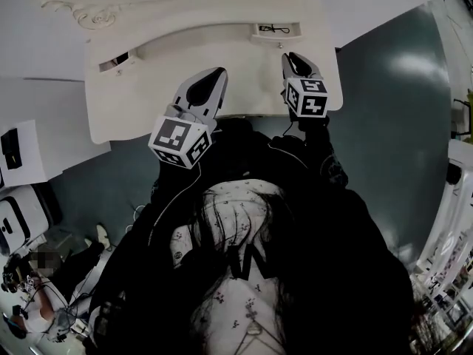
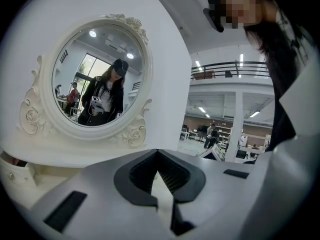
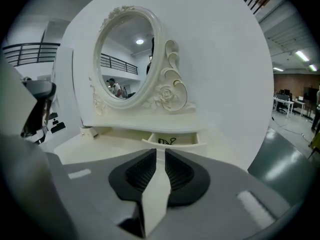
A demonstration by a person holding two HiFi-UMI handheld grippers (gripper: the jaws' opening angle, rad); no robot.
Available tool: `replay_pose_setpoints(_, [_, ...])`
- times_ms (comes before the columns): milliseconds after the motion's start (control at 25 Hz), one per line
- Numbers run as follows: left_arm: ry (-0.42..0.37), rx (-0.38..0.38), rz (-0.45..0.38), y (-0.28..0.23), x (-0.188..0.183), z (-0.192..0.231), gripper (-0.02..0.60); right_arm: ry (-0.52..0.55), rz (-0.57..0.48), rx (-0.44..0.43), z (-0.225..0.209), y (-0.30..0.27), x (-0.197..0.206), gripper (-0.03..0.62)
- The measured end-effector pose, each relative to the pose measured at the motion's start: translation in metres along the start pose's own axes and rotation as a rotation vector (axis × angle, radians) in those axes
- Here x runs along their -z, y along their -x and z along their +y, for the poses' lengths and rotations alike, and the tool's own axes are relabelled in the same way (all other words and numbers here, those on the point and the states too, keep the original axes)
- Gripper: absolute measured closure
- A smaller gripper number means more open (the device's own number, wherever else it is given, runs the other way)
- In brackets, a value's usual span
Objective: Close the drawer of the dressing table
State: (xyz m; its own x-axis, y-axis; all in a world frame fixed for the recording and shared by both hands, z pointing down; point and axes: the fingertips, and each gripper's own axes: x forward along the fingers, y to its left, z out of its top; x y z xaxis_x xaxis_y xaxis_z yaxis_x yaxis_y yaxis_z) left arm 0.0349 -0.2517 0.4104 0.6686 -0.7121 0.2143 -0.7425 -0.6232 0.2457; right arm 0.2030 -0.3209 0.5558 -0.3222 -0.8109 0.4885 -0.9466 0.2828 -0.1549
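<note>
The white dressing table [image 1: 140, 102] lies ahead, with an oval mirror [image 3: 127, 59] above it. Its small right drawer [image 1: 275, 29] [image 3: 172, 140] stands pulled out, and a black cord [image 3: 166, 141] lies inside. A second small drawer [image 1: 114, 61] at the left is slightly out. My right gripper [image 1: 290, 55] [image 3: 160, 151] hovers over the tabletop just short of the open drawer, a narrow gap between its jaws and nothing in it. Above the table's front edge my left gripper [image 1: 218, 72] [image 2: 157, 151] is shut and empty, pointing up at the mirror [image 2: 97, 79].
Teal floor [image 1: 392, 124] spreads to the right of the table. White boards and cases [image 1: 18, 213] stand at the left, and a person [image 1: 44, 287] sits low at the bottom left. The wearer's dark coat [image 1: 244, 220] fills the foreground.
</note>
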Motion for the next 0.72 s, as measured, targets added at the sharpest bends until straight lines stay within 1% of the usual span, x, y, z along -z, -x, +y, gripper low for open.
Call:
replay_pose_setpoints(160, [-0.001,-0.012,0.007,-0.002,0.001,0.007,0.581,0.023,0.055,0.018,-0.011,-0.024,0.014,0.537])
replay_pose_setpoints(360, [-0.013,-0.008,0.010,-0.006,-0.003,0.016,0.581,0.030,0.113,0.035,-0.014,-0.047,0.029,0.534])
replay_pose_setpoints(720, [0.002,-0.002,0.023,-0.013,-0.001,0.029,0.581,0.000,0.193,0.108,-0.023,-0.071,0.050,0.523])
